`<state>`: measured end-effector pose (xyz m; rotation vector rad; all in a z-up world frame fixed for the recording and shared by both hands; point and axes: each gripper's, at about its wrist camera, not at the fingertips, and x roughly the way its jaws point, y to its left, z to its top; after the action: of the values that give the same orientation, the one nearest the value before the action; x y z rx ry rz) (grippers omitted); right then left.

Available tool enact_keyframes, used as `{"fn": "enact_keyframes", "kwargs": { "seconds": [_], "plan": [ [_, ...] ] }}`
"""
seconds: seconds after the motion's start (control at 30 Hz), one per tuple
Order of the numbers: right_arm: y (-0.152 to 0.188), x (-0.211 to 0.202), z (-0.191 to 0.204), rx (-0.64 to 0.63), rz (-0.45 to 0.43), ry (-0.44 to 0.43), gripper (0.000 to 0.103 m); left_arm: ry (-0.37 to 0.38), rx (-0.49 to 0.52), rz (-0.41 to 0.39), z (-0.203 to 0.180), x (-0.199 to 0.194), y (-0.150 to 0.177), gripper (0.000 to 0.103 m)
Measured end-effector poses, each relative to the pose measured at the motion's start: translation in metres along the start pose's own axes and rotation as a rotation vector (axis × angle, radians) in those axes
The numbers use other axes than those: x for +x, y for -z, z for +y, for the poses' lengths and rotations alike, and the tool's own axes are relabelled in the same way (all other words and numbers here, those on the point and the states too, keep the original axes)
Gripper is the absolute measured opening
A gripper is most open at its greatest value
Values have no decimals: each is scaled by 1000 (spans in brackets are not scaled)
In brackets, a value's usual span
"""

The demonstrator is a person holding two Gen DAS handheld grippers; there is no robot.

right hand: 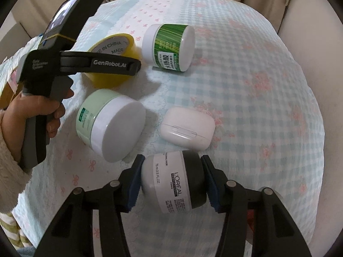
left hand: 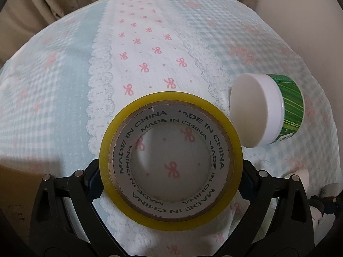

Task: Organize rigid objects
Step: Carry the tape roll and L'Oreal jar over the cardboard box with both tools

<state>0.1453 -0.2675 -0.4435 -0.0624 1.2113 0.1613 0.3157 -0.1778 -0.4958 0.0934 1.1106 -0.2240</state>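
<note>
My left gripper (left hand: 171,182) is shut on a yellow tape roll (left hand: 171,220), its jaws pressing the roll's two sides. The roll stands on edge over the cloth. It shows from the right wrist view (right hand: 111,42) too, with the left gripper (right hand: 128,64) across it. A dark green jar (left hand: 278,107) with a white lid lies on its side to the right; it also shows in the right wrist view (right hand: 169,47). My right gripper (right hand: 171,180) is shut on a grey L'Oréal jar (right hand: 171,184) with a black lid, held low over the cloth.
A pale green jar (right hand: 111,124) lies on its side left of centre. A white rounded case (right hand: 188,126) lies beside it. The checked cloth (right hand: 257,107) with pink bows covers a round table. Beige curtains (left hand: 53,0) hang behind.
</note>
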Motion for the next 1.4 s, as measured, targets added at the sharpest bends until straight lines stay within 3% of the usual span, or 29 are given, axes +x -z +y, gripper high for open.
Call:
{"fn": "enact_keyframes", "kwargs": {
  "seconds": [0.37,0.87,1.17,1.4],
  "plan": [
    [-12,-42,-8,45,-42,4,46,2,-15,-28,3,-63,-9,96],
    [-52,-201,29,81,-189,39,46,-28,-93,-138,43,-267,-12,96],
    [-81,-266,97,28,-248,-1,46,-48,-167,-147,116,-348,23,96],
    [-100,-276,171,22,-268,-28,46,-44,-177,-145,197,-371,46,96]
  ]
}}
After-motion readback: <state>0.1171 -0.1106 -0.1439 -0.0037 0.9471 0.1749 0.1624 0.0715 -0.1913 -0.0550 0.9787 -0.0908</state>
